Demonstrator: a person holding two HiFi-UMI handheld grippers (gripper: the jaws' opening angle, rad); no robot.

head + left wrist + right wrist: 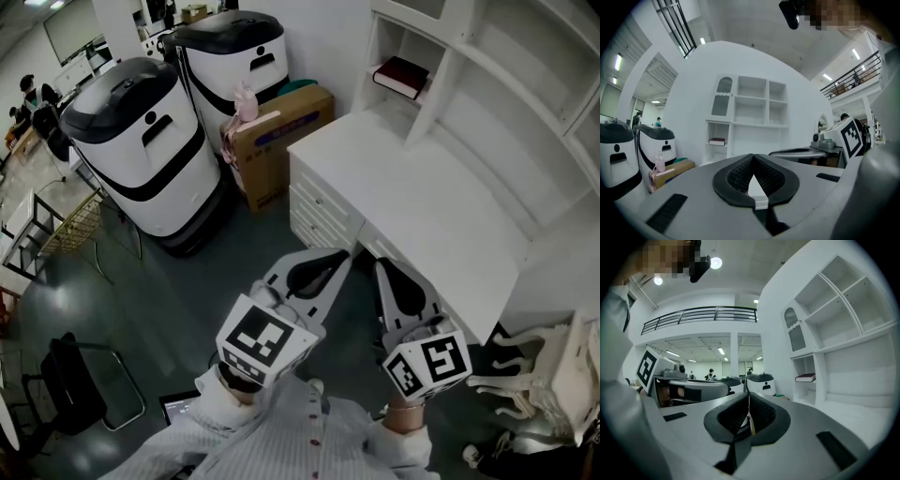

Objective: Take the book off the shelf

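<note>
A dark red book (401, 77) lies flat in the lower left cubby of the white shelf unit (487, 66) that stands on the desk. It also shows far off in the left gripper view (716, 141) and in the right gripper view (805, 378). My left gripper (339, 257) is held in front of the desk's near edge, well short of the book; its jaws are shut with nothing between them (752, 159). Beside it, my right gripper (382, 266) is also shut and empty (748, 401).
The white desk (422, 197) has drawers on its front. Two white-and-black machines (141, 141) (234, 56) and a cardboard box (281, 141) stand to its left. A black chair (75, 384) is at lower left, a white carved piece (534, 375) at lower right.
</note>
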